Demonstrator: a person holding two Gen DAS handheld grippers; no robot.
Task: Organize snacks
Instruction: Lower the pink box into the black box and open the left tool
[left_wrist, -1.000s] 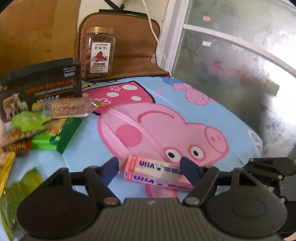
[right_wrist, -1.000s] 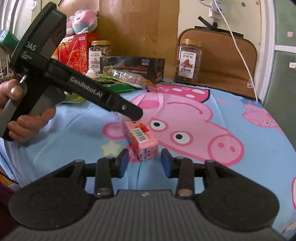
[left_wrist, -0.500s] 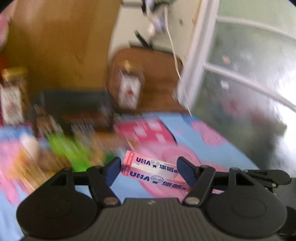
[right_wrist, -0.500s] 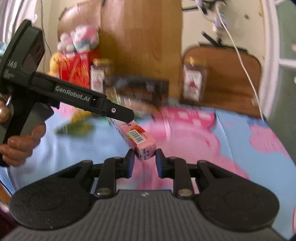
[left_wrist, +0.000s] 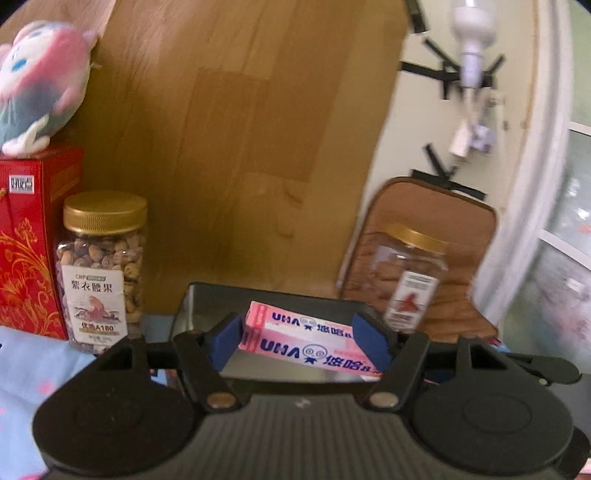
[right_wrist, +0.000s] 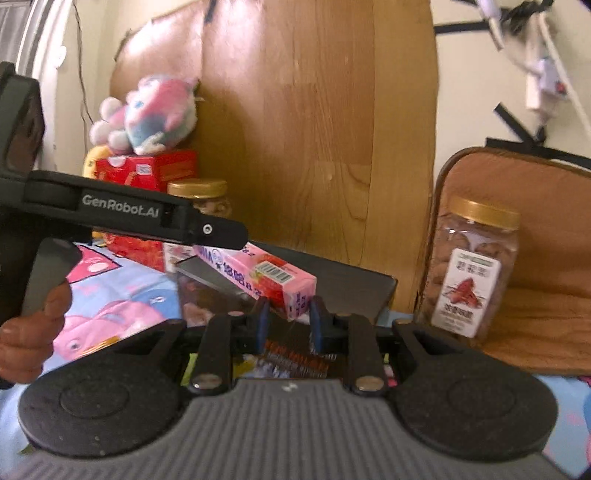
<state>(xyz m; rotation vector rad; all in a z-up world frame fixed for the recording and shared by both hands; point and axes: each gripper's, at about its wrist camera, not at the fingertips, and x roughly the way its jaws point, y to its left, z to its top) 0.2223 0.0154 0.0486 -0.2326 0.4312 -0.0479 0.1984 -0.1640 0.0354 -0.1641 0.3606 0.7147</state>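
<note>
Both grippers hold one pink UHA candy box (left_wrist: 314, 341), which is lifted clear of the cartoon-pig cloth (right_wrist: 110, 291) and hangs over the front edge of a dark open box (left_wrist: 295, 301). A second ago the candy box lay on that cloth, the left jaws stood apart from its two ends and the right jaws were wide beside its short end. The background has also changed from window and cloth to the wooden board (left_wrist: 240, 147) at the back edge of the bed.

Left gripper (left_wrist: 304, 341): its blue pads press on the two ends of the candy box, grasping it lengthwise. Right gripper (right_wrist: 287, 321): the jaws are clenched across the near short end, and the pads touch both narrow faces.

Only the left wrist view gives the printed long face of the candy box, a nut jar (left_wrist: 101, 269) with a gold lid that stands just beside a red gift box (left_wrist: 26, 240), and a plush toy (left_wrist: 40, 85) on top of that red box. Only the right wrist view shows the left gripper from the side, with the person's hand (right_wrist: 29, 339) on its handle, the barcode on the candy box, and a snack pouch under the jaws, blurred. A second jar (right_wrist: 469, 273) stands against a brown cushion (right_wrist: 535, 221) near the right back corner, sharper in the right view.
</note>
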